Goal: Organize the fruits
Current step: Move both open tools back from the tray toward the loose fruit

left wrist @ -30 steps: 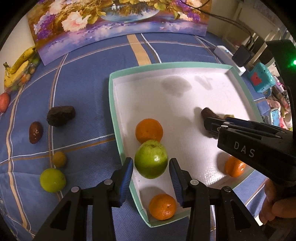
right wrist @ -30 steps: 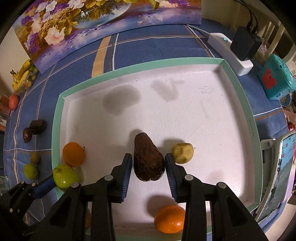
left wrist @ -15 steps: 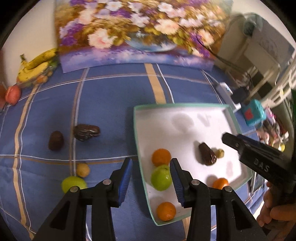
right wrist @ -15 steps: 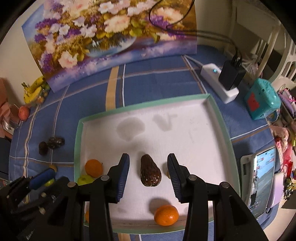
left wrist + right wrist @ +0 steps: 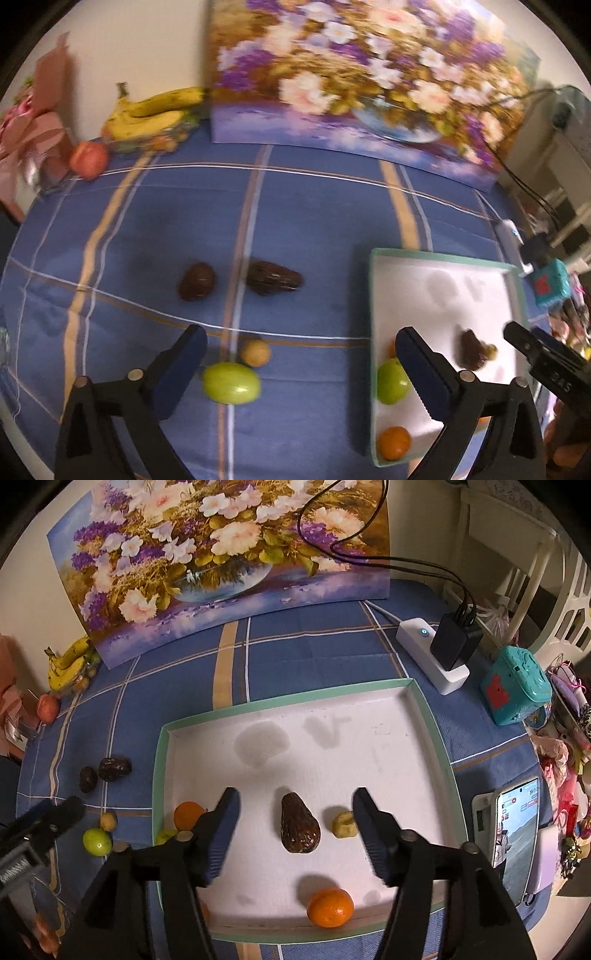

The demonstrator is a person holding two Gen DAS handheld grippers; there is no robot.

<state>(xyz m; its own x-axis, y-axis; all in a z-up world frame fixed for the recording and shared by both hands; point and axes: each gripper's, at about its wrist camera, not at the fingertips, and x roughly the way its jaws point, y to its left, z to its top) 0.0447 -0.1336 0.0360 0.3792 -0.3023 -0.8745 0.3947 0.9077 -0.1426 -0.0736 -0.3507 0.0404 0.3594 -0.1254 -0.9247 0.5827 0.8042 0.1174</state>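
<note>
Left tongs (image 5: pixel 301 363) opening wide, empty; green fruit (image 5: pixel 231 383) on surface between tips, nearer left tip, long axis crosswise. Right tongs (image 5: pixel 295 821) opening over tray (image 5: pixel 432 723).

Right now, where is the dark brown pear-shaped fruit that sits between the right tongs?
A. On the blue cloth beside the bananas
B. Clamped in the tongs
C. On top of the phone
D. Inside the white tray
D: the dark brown fruit lies on the floor of the white tray, clear of the opening right tongs.
</note>
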